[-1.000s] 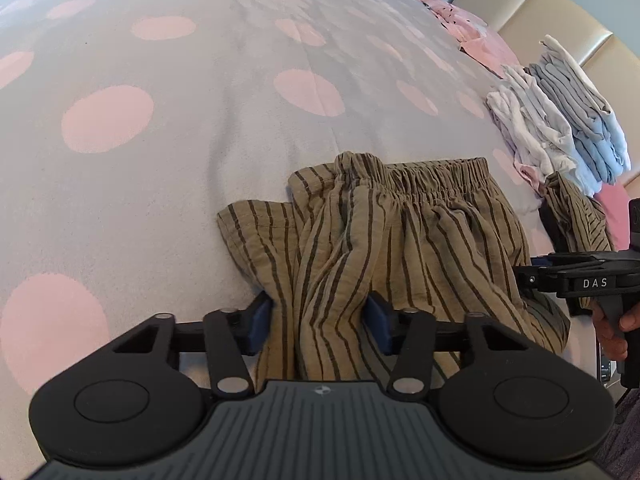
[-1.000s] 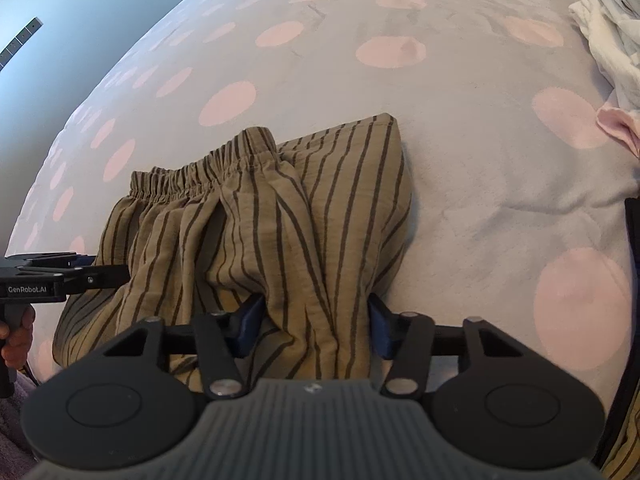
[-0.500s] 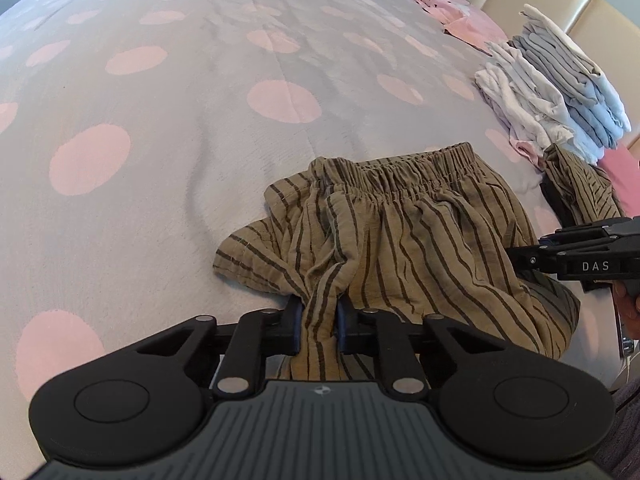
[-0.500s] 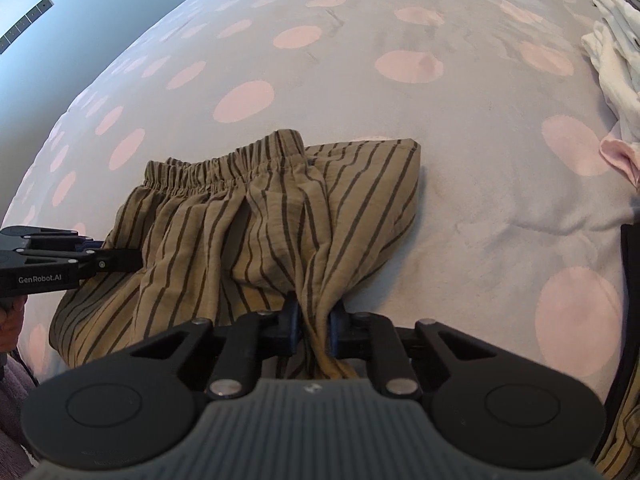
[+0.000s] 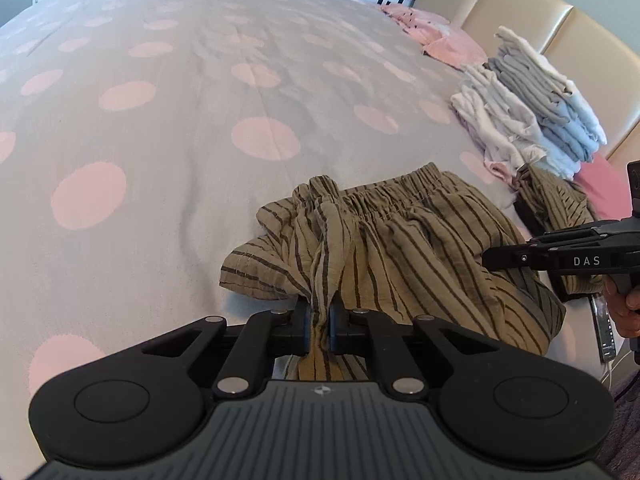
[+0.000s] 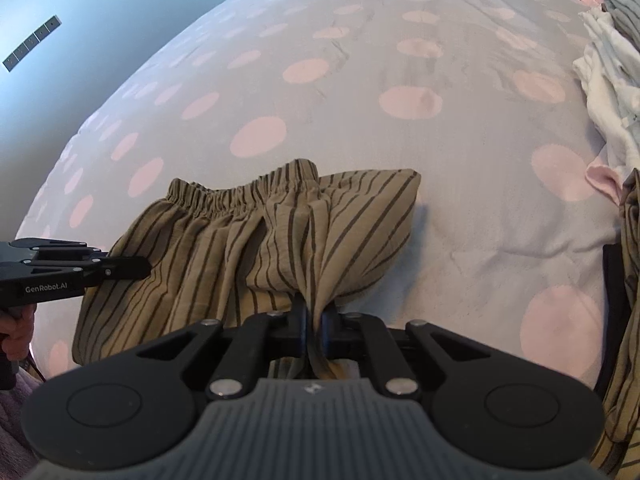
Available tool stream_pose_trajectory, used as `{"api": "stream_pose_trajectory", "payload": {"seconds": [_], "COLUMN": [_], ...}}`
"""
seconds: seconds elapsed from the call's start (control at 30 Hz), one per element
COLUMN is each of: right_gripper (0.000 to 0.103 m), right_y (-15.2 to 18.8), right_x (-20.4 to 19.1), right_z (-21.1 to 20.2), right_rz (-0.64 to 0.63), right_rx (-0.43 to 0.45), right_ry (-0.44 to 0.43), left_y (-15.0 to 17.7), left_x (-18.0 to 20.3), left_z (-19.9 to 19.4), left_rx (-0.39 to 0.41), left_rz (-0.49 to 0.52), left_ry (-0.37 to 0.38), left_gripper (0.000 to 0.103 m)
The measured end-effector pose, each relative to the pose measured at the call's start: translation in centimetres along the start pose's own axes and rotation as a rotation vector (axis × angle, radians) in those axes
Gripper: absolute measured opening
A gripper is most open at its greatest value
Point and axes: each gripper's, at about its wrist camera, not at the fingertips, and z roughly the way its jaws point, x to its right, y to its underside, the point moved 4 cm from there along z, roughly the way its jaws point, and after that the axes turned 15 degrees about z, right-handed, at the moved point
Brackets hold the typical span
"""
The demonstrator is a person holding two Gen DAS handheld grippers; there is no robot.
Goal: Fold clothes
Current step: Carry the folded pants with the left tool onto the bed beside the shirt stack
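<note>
Olive-brown striped shorts (image 5: 400,248) with an elastic waistband lie on the grey bedspread with pink dots (image 5: 160,120). My left gripper (image 5: 320,320) is closing, its pads pressing a bunched fold at the shorts' left near edge. In the right wrist view the same shorts (image 6: 240,248) have their right near edge gathered between the pads of my right gripper (image 6: 315,320), which is closing too. Both pinched folds are drawn up off the bed. Each gripper shows side-on in the other's view: the right gripper (image 5: 492,259) and the left gripper (image 6: 140,268).
Stacks of folded white, grey and blue clothes (image 5: 532,112) stand at the right by the beige headboard (image 5: 520,12). Pink garments (image 5: 432,36) lie farther back. Another striped garment (image 5: 556,200) sits beside the stacks, also at the right wrist view's right edge (image 6: 628,280).
Both grippers went from open around the fabric to shut on it. Both then rose, gathering the shorts' near edge into two raised folds.
</note>
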Motion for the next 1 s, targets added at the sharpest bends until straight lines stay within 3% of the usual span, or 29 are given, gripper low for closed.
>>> {"api": "stream_pose_trajectory", "payload": {"seconds": [0.3,0.5,0.73,1.0], "right_gripper": [0.008,0.007,0.007,0.007], "right_y": [-1.5,-2.6,-3.8,-4.2], "right_x": [-0.2,1.5,7.1,15.6], "right_z": [-5.6,-11.1,-19.8,-27.8], "right_rz": [0.022,0.039,0.087,0.173], "right_rx": [0.116,0.183,0.274,0.34], "right_ry": [-0.033,-0.014,0.047,0.133], "left_y": [-3.5,-6.7,-12.8,-18.0], "left_x": [2.4,6.4,13.8,24.5], "left_z": [-3.4,-4.5,-3.8,1.4], "left_rx": [0.115,0.168,0.222,0.199], "left_rz": [0.044,0.075,0.12,0.211], "left_ry": [0.023,0.097,0.231,0.359], "left_gripper": [0.006,0.005,0.005,0.005]}}
